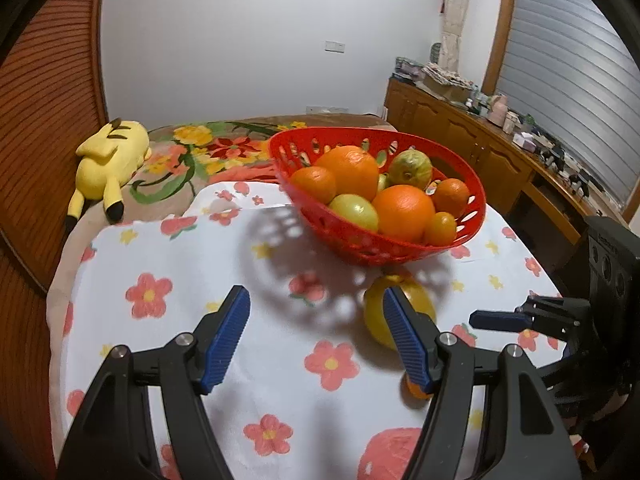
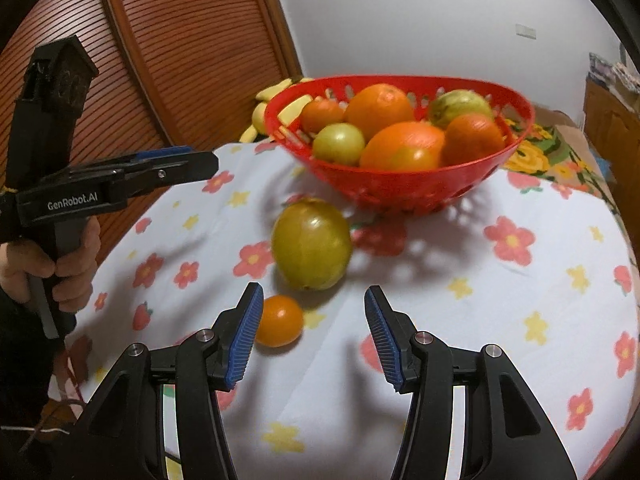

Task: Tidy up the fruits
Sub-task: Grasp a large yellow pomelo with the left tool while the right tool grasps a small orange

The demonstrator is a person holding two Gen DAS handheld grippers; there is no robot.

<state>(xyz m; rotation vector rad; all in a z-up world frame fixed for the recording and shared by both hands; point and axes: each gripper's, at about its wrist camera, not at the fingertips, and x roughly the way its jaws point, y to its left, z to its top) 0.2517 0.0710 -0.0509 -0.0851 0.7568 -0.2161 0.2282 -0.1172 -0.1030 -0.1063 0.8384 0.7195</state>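
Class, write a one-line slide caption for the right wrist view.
Open right gripper nears a small orange and yellow-green fruit lying before the red fruit basket.

**Two fruits outside the red basket**

The red perforated basket [image 2: 400, 188] holds oranges [image 2: 380, 108], smaller tangerines and greenish-yellow fruits, heaped together. Just in front of the basket, on the flowered cloth, lies a large yellow-green fruit [image 2: 312, 244]. Nearer still, beside it, sits a small orange fruit [image 2: 280, 322].
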